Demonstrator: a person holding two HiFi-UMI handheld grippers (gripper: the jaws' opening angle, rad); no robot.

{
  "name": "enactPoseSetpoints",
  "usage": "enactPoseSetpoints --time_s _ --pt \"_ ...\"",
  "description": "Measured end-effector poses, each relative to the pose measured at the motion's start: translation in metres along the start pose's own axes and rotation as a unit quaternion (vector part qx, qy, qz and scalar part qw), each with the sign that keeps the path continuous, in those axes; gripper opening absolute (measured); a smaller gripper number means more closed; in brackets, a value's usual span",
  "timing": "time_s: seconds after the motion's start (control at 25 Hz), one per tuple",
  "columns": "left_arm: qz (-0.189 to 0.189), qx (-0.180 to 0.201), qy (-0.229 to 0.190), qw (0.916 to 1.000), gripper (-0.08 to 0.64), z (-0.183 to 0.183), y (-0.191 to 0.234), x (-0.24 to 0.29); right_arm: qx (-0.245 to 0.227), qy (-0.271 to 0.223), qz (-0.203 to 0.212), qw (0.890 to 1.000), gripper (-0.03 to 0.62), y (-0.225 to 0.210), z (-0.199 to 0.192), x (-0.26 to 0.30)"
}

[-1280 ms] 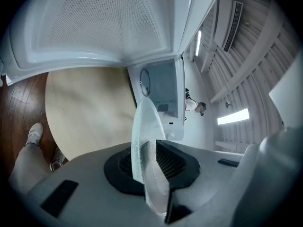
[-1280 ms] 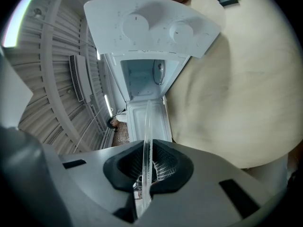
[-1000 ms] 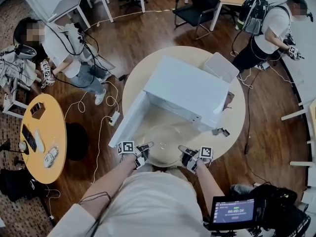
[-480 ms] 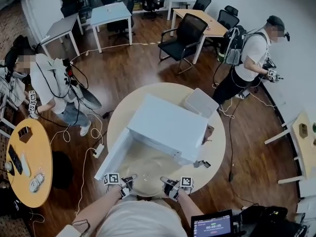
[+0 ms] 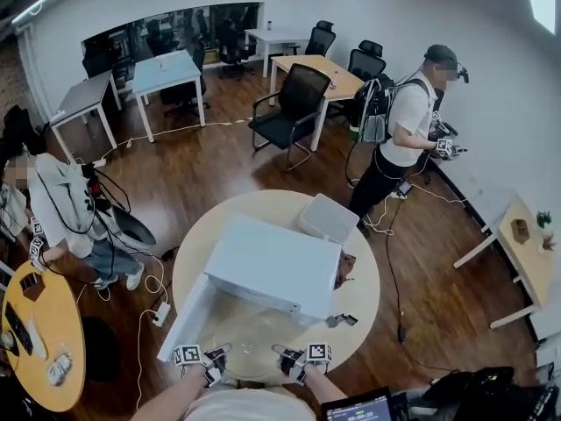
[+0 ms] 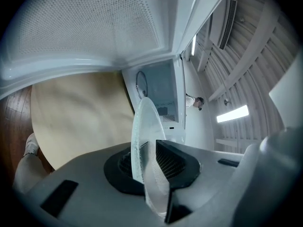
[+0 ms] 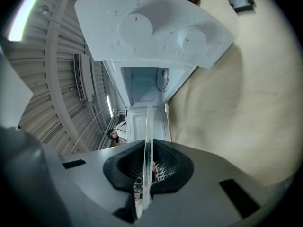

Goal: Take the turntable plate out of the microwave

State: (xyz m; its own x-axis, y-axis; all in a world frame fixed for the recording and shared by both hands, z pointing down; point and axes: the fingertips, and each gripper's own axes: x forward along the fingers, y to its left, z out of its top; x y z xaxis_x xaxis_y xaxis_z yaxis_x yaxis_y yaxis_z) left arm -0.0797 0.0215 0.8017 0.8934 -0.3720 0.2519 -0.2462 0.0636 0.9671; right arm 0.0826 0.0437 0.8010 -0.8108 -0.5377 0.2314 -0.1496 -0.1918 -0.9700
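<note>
Left tongs and right tongs each pinch an opposite rim of the turntable plate, so it balances between them, just outside the microwave, above the bench.

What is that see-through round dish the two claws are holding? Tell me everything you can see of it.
The clear round glass turntable plate is thin, with a finely dimpled rim. It is held roughly level in front of the open white microwave, over the round beige table. The left claw pinches its left edge, the right claw its right edge.
</note>
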Motion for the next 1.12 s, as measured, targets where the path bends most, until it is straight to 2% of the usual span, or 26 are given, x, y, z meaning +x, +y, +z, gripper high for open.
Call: enactPoseSetpoints --time_s 0.4,0.6,0.68,0.88,1.04,1.12 --pt "0.005 0.015 0.01 0.9998 0.048 -0.001 -0.004 0.001 -0.013 -0.012 0.018 1.0 0.028 0.005 -0.001 -0.005" --pt "0.01 0.003 0.012 0.9999 0.048 -0.002 -0.001 0.001 0.003 -0.013 0.004 1.0 0.028 0.001 -0.005 -0.005" --pt "0.012 0.006 0.013 0.9998 0.048 -0.001 0.0 0.001 0.003 -0.011 0.009 1.0 0.028 0.001 -0.005 -0.003" --pt "0.008 0.005 0.015 0.9998 0.049 -0.001 0.002 0.006 -0.001 -0.011 -0.011 1.0 0.028 -0.008 -0.001 -0.006" --pt "0.021 0.005 0.016 0.9996 0.049 -0.001 0.008 0.008 -0.001 -0.014 0.01 1.0 0.028 -0.008 0.003 -0.002" --pt "0.017 0.005 0.016 0.9997 0.05 -0.001 0.009 0.01 0.002 -0.012 0.003 1.0 0.028 -0.012 0.002 -0.003"
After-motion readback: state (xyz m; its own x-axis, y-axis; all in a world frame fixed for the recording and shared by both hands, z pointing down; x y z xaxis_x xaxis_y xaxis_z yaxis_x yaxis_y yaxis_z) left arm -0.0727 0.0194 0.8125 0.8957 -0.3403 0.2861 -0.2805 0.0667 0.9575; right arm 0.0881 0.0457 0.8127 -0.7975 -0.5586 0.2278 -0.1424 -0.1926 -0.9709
